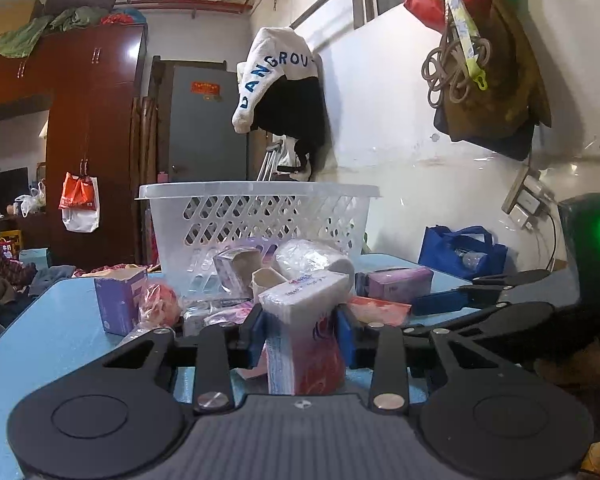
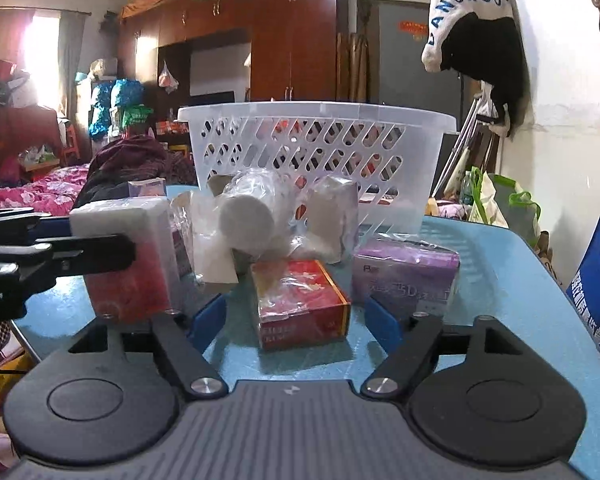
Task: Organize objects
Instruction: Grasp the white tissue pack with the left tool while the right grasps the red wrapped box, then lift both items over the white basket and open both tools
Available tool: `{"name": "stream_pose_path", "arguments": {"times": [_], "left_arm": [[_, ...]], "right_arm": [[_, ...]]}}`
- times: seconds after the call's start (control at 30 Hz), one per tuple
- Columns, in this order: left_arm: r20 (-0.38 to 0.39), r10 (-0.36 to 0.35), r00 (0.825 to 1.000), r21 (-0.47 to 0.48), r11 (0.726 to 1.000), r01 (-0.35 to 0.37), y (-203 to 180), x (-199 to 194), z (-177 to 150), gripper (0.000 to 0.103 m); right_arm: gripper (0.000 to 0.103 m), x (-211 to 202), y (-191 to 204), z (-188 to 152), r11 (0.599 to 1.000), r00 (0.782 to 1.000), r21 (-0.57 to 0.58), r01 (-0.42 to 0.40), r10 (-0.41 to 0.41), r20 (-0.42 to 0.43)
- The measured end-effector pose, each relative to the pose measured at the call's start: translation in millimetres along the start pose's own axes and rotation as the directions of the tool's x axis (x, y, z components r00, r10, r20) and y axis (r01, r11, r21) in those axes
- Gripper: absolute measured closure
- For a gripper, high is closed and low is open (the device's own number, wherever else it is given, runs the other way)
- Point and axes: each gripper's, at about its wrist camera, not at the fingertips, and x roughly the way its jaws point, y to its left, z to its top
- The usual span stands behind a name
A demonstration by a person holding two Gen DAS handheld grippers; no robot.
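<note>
On the blue table (image 1: pixel 48 336), my left gripper (image 1: pixel 301 332) is shut on a red and white tissue pack (image 1: pixel 304 320) that stands upright, with a blue pad pressed on each side. From the right wrist view the same pack (image 2: pixel 128 248) shows at the left, held by the left gripper's dark fingers (image 2: pixel 88 256). My right gripper (image 2: pixel 296 320) is open around a red box (image 2: pixel 300 304) wrapped in clear plastic, with a gap between each pad and the box. A white slotted basket (image 2: pixel 320 148) stands behind the pile.
Around the red box lie a purple pack (image 2: pixel 406 272), bagged toilet rolls (image 2: pixel 246 216) and a purple carton (image 1: pixel 120 300). A blue bag (image 1: pixel 460 252) sits beyond the table's right edge. A bed and wardrobes fill the left side of the room.
</note>
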Motion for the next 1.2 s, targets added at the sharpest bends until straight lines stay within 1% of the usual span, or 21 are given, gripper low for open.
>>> {"name": "stream_pose_path", "arguments": {"times": [0.03, 0.07, 0.1, 0.17, 0.2, 0.3, 0.47, 0.6, 0.67, 0.83, 1.07, 1.2], "left_arm": [[0.0, -0.001, 1.0, 0.002, 1.0, 0.001, -1, 0, 0, 0.062], [-0.001, -0.003, 1.0, 0.006, 1.0, 0.003, -1, 1, 0, 0.061], [0.0, -0.002, 1.0, 0.012, 1.0, 0.002, -2, 1, 0, 0.061], [0.006, 0.002, 1.0, 0.009, 1.0, -0.002, -2, 2, -1, 0.059], [0.006, 0.004, 1.0, 0.013, 1.0, -0.004, -2, 3, -1, 0.056], [-0.003, 0.006, 1.0, 0.02, 1.0, -0.006, -2, 6, -3, 0.056], [0.016, 0.007, 1.0, 0.007, 1.0, -0.007, 0, 2, -5, 0.063], [0.076, -0.002, 0.997, -0.01, 1.0, 0.002, 4, -12, 0, 0.064], [0.09, 0.002, 0.996, -0.026, 1.0, 0.0, 10, -17, 5, 0.064], [0.088, 0.007, 0.996, -0.086, 0.996, 0.0, 26, -18, 7, 0.063], [0.102, 0.017, 0.995, -0.118, 0.993, -0.005, 34, -21, 9, 0.063], [0.121, -0.015, 0.993, -0.158, 0.987, 0.034, 40, -20, 16, 0.063]], "right_arm": [[0.039, 1, 0, 0, 1.0, 1.0, -0.005, 0.006, -0.006, -0.01], [0.045, 3, -1, 0, 1.0, 1.0, -0.003, 0.004, -0.004, -0.022], [0.047, 3, -3, -1, 1.0, 1.0, 0.004, -0.003, 0.003, -0.018], [0.047, -1, -8, -5, 1.0, 1.0, 0.017, -0.024, 0.024, -0.007], [0.047, -3, -9, -6, 0.999, 0.999, 0.025, -0.032, 0.032, 0.002], [0.047, -14, -18, -9, 0.998, 0.999, 0.058, -0.025, 0.023, 0.03], [0.047, -37, -24, -10, 0.997, 0.996, 0.069, -0.036, 0.03, 0.08], [0.047, -47, -28, -5, 0.996, 0.992, 0.077, -0.045, 0.035, 0.123], [0.047, -47, -31, -2, 0.996, 0.991, 0.082, -0.038, 0.027, 0.128], [0.048, -45, -32, -2, 0.996, 0.992, 0.084, -0.033, 0.022, 0.127], [0.048, -50, -33, 0, 0.995, 0.99, 0.097, -0.022, 0.008, 0.143], [0.048, -52, -35, 9, 0.994, 0.986, 0.104, -0.041, 0.023, 0.167]]}}
